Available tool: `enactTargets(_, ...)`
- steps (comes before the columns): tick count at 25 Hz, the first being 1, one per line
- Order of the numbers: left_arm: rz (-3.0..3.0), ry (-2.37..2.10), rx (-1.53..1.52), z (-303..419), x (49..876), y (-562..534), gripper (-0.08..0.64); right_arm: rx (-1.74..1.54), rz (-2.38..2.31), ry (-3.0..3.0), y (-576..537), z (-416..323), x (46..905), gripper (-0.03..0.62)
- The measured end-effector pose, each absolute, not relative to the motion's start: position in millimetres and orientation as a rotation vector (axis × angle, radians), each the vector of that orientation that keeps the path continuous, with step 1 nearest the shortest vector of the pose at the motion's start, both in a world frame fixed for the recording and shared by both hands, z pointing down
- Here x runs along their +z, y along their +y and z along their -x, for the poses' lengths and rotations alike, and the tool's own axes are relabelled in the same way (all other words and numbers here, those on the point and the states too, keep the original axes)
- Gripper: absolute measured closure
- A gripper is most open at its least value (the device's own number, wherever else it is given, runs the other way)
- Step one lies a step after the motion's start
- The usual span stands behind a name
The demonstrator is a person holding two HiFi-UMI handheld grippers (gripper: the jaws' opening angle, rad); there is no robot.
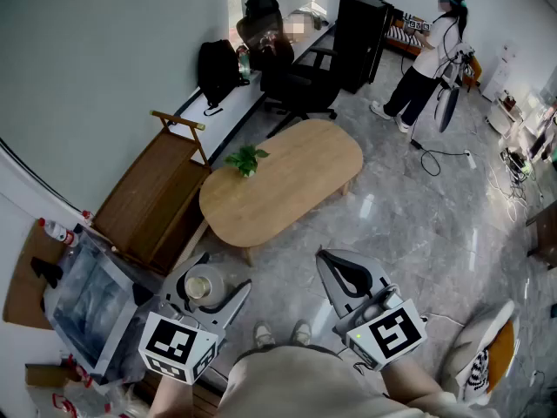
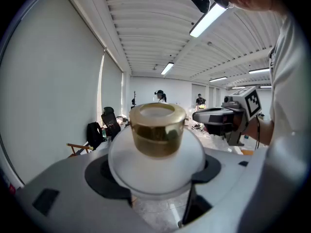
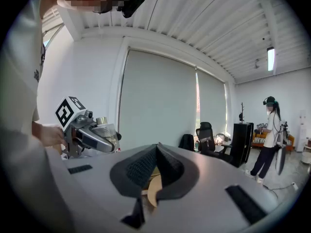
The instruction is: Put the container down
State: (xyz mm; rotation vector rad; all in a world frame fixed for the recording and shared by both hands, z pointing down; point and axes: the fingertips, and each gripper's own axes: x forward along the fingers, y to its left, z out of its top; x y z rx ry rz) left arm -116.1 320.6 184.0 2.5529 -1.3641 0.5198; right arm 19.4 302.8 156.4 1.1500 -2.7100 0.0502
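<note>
The container (image 2: 155, 152) is a round frosted-white jar with a gold cap (image 2: 156, 129). It sits upright between the wide-set jaws of my left gripper (image 2: 155, 176), whose pads press on its sides. In the head view the container (image 1: 198, 286) hangs in the left gripper (image 1: 207, 296) above the floor, in front of the oval wooden table (image 1: 287, 190). My right gripper (image 1: 338, 268) is beside it on the right, its dark pads (image 3: 146, 165) closed together with nothing between them. In the right gripper view the left gripper (image 3: 90, 136) with the container (image 3: 103, 124) shows at the left.
A small green plant (image 1: 247, 159) stands on the table. A wooden folding chair (image 1: 152, 200) stands to the left of the table and a black office chair (image 1: 300, 81) beyond it. Another person (image 1: 431, 52) stands at the far right. A cable (image 1: 444, 153) lies on the glossy floor.
</note>
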Motion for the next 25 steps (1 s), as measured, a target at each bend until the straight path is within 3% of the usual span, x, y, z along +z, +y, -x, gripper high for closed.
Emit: enactTargets(25, -2.533, -1.407, 0.528, 36, 189, 341, 0.227, 0.111, -1.171, -2.772, 333, -98, 170, 0.597)
